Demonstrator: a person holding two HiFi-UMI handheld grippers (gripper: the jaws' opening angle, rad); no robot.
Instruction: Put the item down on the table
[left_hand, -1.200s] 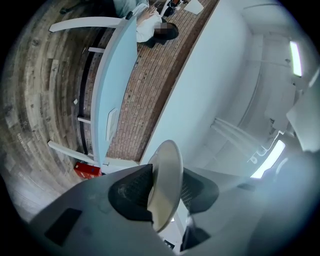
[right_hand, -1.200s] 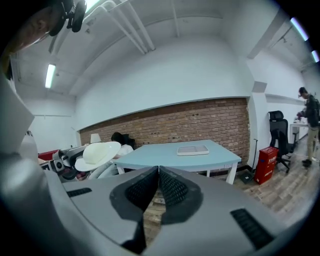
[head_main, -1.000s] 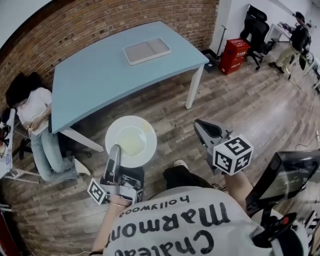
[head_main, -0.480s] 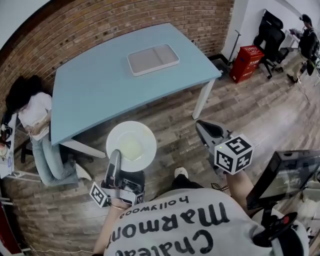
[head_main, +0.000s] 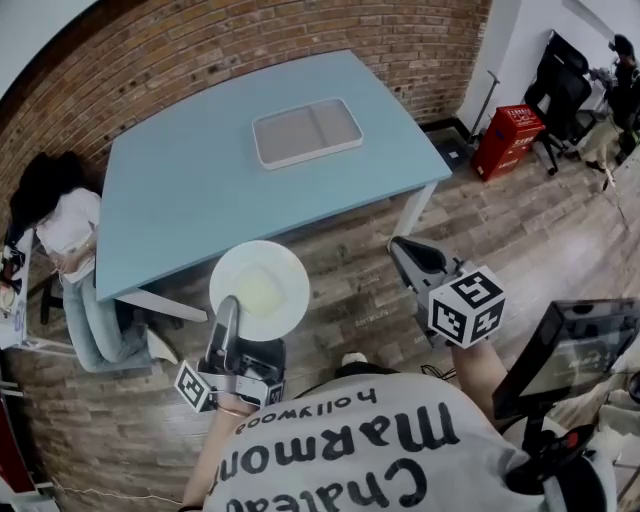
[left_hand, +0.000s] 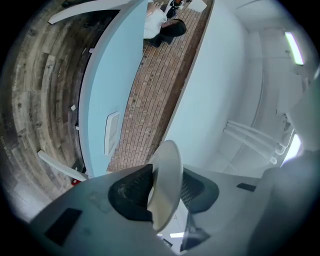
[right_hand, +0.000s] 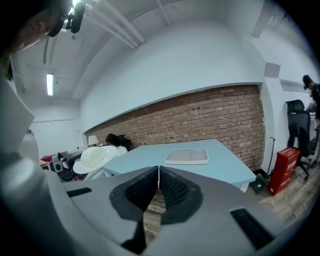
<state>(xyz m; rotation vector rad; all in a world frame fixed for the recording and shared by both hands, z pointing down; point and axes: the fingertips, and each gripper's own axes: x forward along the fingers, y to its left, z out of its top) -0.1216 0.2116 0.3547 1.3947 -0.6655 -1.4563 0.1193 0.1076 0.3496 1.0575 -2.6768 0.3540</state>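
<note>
A round white plate (head_main: 260, 290) hangs level in the air just short of the light blue table's (head_main: 190, 190) near edge. My left gripper (head_main: 227, 312) is shut on the plate's near rim. In the left gripper view the plate (left_hand: 165, 185) stands edge-on between the two dark pads. My right gripper (head_main: 402, 252) floats to the right of the plate over the wooden floor, shut with nothing between its pads. The right gripper view shows the plate (right_hand: 96, 157) at the left and the table (right_hand: 195, 167) ahead.
A white two-part tray (head_main: 306, 131) lies on the far half of the table. A seated person (head_main: 65, 240) is at the table's left end. A red crate (head_main: 510, 138) and black office chairs (head_main: 560, 90) stand at the right. Brick wall runs behind the table.
Both grippers and the plate have moved toward the table; the plate now hangs close to its near edge. The left gripper's hold on the plate is unchanged.
</note>
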